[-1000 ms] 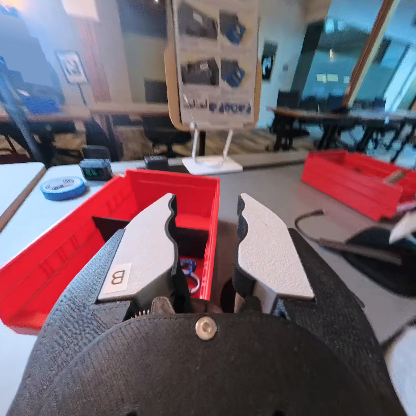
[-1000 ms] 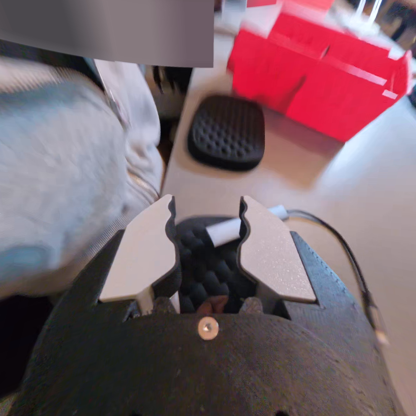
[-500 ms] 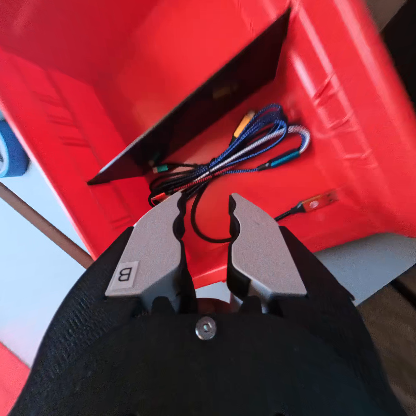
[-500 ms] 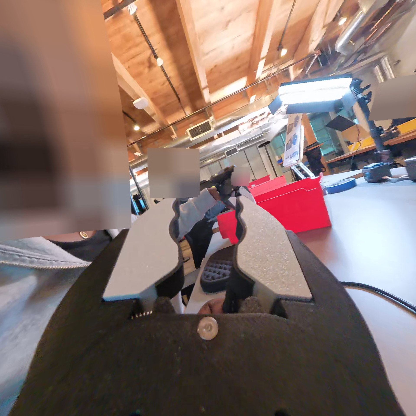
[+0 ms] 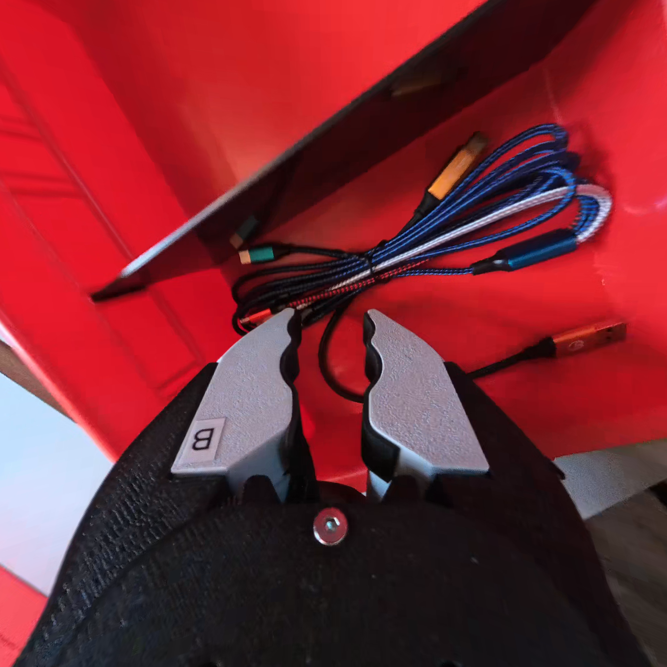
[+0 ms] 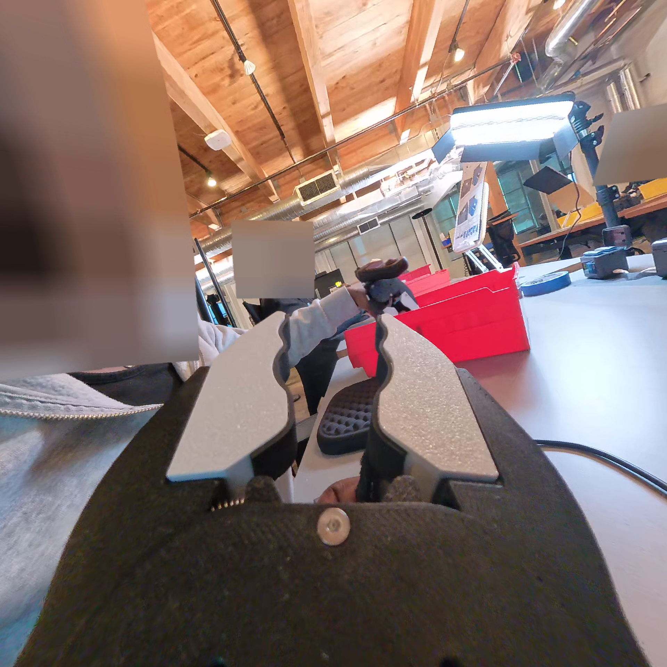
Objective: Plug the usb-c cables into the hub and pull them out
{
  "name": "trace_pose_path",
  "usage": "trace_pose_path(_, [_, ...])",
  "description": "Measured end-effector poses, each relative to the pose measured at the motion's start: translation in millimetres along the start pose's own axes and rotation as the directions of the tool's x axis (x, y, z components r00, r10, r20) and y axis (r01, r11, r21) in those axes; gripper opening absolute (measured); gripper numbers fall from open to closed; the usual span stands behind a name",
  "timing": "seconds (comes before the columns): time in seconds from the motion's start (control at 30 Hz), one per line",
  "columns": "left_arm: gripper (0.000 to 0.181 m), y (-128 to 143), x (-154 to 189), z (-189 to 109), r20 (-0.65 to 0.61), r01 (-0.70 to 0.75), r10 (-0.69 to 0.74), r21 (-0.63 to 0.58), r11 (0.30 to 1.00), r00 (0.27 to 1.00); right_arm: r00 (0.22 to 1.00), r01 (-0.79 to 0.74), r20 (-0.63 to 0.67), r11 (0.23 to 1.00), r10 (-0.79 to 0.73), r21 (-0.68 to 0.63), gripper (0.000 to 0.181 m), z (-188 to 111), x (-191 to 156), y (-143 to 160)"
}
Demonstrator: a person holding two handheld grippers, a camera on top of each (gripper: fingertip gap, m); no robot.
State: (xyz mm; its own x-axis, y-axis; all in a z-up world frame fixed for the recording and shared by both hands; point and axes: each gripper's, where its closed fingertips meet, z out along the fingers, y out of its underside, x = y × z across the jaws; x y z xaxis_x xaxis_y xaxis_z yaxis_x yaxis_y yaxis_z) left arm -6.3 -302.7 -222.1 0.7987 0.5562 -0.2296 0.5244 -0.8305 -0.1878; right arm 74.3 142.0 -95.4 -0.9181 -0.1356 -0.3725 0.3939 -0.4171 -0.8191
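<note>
In the left wrist view my left gripper [image 5: 330, 317] is open and points down into a red bin [image 5: 108, 216]. A tied bundle of braided cables [image 5: 469, 223] lies on the bin floor, with a green plug [image 5: 261, 254], a blue plug [image 5: 537, 249] and orange plugs [image 5: 592, 335]. A black cable loop [image 5: 325, 364] lies between my fingertips, not gripped. My right gripper [image 6: 332, 319] is open and empty, tilted up away from the table. The right wrist view shows the left gripper [image 6: 382, 285] far off over the red bin [image 6: 451, 325]. No hub is in view.
A black divider [image 5: 325, 144] crosses the bin behind the cables. In the right wrist view a black foam pad [image 6: 346, 422] and a black cable [image 6: 595, 465] lie on the grey table [image 6: 577, 361]. A blue tape roll [image 6: 545, 283] is beyond the bin. A person in grey is at the left. The grippers' ends are close to 45 cm from one another. My left tips are roughly 5 cm from the green plug [image 5: 261, 254].
My left gripper tipped down into the bin and moved closer to the cables, staying open. My right gripper swung up from the foam pad and now holds nearly still.
</note>
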Motion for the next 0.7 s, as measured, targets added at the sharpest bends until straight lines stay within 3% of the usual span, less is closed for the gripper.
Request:
trace_pose_path(0.1, [0.033,-14,3,-5,0.059,-0.166,0.163,0.05,0.985,0.985,1.0,-0.001,0.0,1.0,0.001,-0.003,0.044,0,0,1])
trace_pose_path(0.17, [0.034,-7,4,-5,0.031,-0.173,0.173,-0.016,0.985,0.984,1.0,0.002,-0.003,1.0,-0.002,-0.005,0.044,0,0,1])
trace_pose_path(0.33, [0.036,27,4,2,-0.097,0.03,-0.051,-0.208,0.978,0.994,1.0,0.001,-0.005,1.0,-0.001,-0.01,0.043,1,1,2])
trace_pose_path(0.43, [0.036,40,0,13,-0.096,0.055,-0.087,-0.295,0.954,0.992,1.0,0.004,-0.007,1.0,-0.004,-0.013,0.042,1,1,2])
trace_pose_path(0.7, [0.024,34,10,19,-0.205,0.095,-0.14,-0.213,0.972,0.969,1.0,0.016,-0.011,0.999,-0.016,-0.032,0.042,3,0,5])
